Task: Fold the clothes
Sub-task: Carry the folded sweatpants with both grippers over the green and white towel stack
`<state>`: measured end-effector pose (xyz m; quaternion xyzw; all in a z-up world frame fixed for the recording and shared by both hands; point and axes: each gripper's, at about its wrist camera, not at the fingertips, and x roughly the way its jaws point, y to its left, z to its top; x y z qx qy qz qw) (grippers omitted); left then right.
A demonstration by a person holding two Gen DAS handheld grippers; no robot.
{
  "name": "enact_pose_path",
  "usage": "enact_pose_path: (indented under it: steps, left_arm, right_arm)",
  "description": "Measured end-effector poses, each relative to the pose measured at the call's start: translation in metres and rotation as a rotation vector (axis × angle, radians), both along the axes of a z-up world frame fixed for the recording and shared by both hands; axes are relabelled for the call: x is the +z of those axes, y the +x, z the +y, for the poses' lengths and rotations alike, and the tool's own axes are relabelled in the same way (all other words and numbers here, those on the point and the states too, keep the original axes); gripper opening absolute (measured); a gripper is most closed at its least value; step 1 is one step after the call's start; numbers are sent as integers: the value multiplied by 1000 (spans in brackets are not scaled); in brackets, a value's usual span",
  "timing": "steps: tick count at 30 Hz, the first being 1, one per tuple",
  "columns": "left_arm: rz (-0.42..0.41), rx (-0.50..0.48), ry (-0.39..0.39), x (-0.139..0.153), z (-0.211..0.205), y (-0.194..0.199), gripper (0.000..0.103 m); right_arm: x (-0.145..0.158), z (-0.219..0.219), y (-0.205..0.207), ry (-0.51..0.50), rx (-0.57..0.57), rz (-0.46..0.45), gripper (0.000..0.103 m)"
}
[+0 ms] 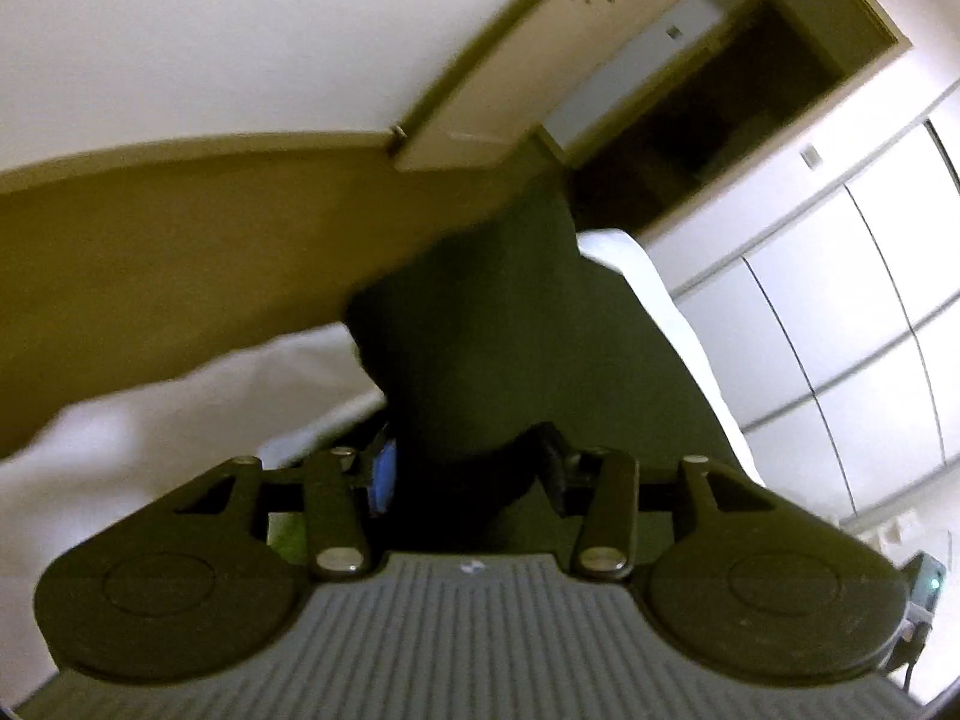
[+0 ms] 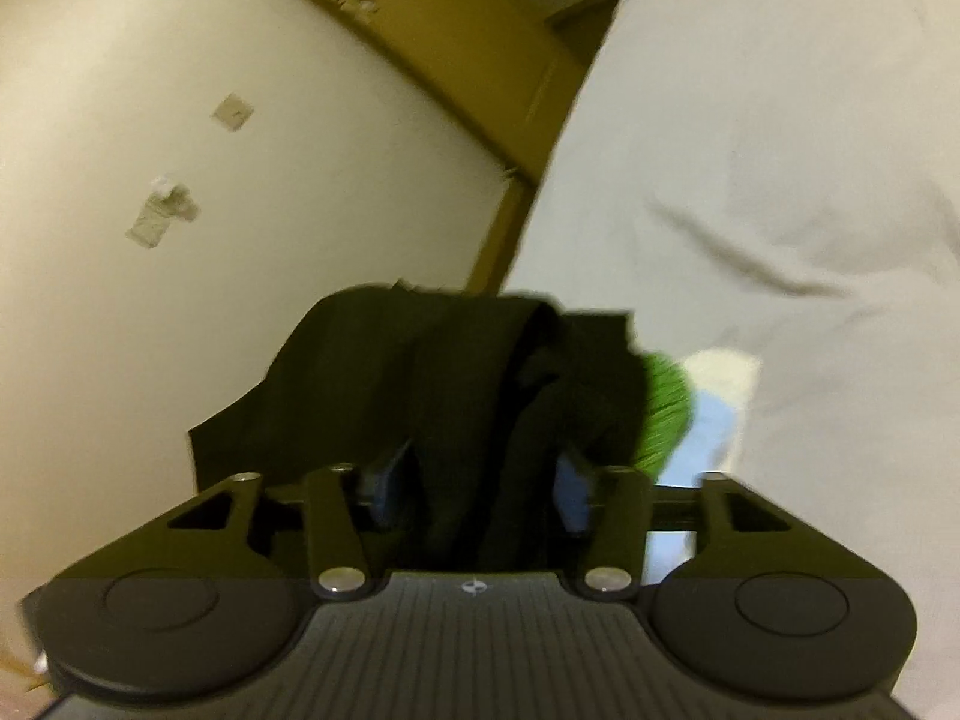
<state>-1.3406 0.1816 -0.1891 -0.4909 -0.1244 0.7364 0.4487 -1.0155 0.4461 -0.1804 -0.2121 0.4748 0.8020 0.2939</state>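
Note:
A dark garment (image 1: 510, 324) is held up in the air. In the left wrist view my left gripper (image 1: 468, 480) is shut on its edge, and the cloth stretches away from the jaws over a white bed (image 1: 150, 420). In the right wrist view my right gripper (image 2: 480, 492) is shut on another bunched part of the same dark garment (image 2: 432, 372), which drapes over the jaws and hides the fingertips. A green item (image 2: 663, 408) shows just behind the cloth on the right.
White bedding (image 2: 750, 210) fills the right of the right wrist view. A brown floor (image 1: 180, 240), an open door (image 1: 480, 90), a dark doorway (image 1: 720, 114) and white wardrobe panels (image 1: 840, 300) surround the bed. A cream wall (image 2: 240, 150) lies left.

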Motion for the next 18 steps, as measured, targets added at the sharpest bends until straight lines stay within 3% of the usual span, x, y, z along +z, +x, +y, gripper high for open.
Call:
enact_pose_path:
  steps: [2,3,7,9,12,14,18]
  left_arm:
    - [36,34,4,15,-9,0,32]
    - [60,42,7,23,-13,1,24]
    - [205,-15,6,45,-5,17,22]
    - [242,-61,-7,40,10,21,22]
    - [236,-96,-68,26,47,10,22]
    - [230,-114,-125,11,65,6,22]
    - [259,-136,-185,5,80,7,21]
  right_arm:
    - [14,0,4,70,-58,-36,74]
    - [22,-2,6,115,-78,-53,73]
    - [43,-24,1,327,-26,-144,44]
    - [44,-36,-9,405,37,-192,39]
    - [31,-42,-29,448,111,-274,38]
    - [15,-33,-41,415,140,-325,38]
    - [13,-19,-41,337,123,-294,38]
